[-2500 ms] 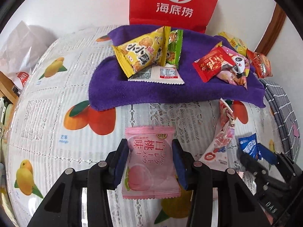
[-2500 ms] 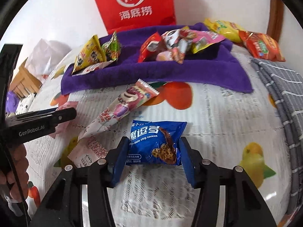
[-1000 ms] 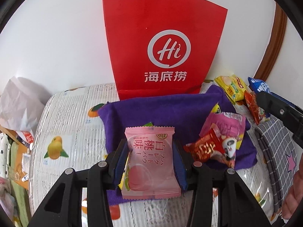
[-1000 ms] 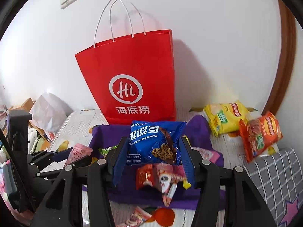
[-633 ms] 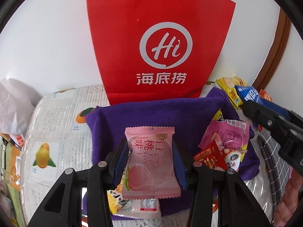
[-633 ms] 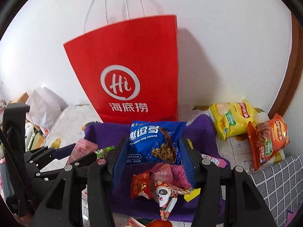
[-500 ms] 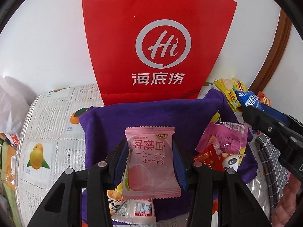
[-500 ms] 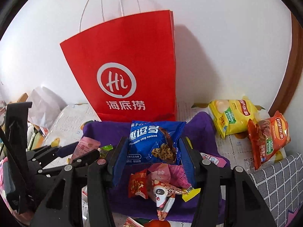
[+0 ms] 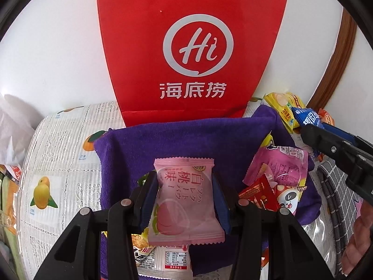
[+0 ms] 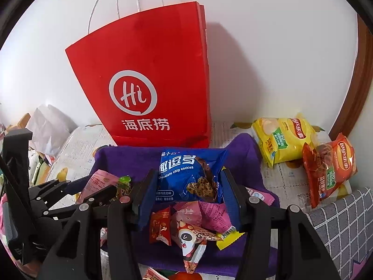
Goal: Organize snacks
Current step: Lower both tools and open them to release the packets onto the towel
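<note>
Plainly pink peach-print packet [image 9: 185, 198], blue cookie packet [image 10: 190, 175]

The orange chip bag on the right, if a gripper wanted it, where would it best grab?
Probably across the narrow width of the orange chip bag, with the fingers closing on its two long crimped side edges. It leans with its top end raised, beside the yellow bag, so coming from above and in front looks clearest.
</note>
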{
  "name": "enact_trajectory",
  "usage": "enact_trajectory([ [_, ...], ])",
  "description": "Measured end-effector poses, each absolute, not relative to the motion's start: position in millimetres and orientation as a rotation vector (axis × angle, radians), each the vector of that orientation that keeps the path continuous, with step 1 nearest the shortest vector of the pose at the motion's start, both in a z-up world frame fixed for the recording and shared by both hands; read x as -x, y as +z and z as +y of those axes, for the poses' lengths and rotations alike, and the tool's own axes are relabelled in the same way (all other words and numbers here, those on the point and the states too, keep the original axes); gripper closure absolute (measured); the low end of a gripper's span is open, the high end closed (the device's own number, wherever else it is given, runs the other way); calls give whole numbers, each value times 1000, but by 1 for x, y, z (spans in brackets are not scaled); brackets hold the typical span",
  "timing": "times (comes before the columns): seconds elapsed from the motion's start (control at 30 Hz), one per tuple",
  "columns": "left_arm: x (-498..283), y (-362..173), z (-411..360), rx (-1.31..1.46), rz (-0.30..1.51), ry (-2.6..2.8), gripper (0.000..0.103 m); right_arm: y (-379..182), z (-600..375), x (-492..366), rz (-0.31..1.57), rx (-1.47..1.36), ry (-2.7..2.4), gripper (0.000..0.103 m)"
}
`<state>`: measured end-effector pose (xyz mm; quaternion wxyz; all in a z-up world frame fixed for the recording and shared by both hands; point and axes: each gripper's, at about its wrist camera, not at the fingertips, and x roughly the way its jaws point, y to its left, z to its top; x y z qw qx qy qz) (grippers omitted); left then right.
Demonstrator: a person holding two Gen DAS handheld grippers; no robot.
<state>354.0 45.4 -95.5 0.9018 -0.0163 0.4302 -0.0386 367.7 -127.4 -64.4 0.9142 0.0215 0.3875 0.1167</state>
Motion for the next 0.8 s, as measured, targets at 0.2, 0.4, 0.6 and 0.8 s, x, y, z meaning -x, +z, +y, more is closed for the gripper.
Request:
enact_trajectory([
  [0.2, -353, -98, 39, 19, 891, -82, 59, -71, -134, -371, 837, -32, 218, 49],
  [0.4, -352, -99, 35, 17, 894, -95, 59, -87, -135, -377, 909, -8, 221, 49],
  [0.6, -351, -99, 33, 8, 893, -98, 58, -101, -128, -382, 962, -3, 253, 48],
  [0.8, -353, -101, 36, 4, 895, -83, 58, -108, -126, -384, 994, 0, 255, 48],
])
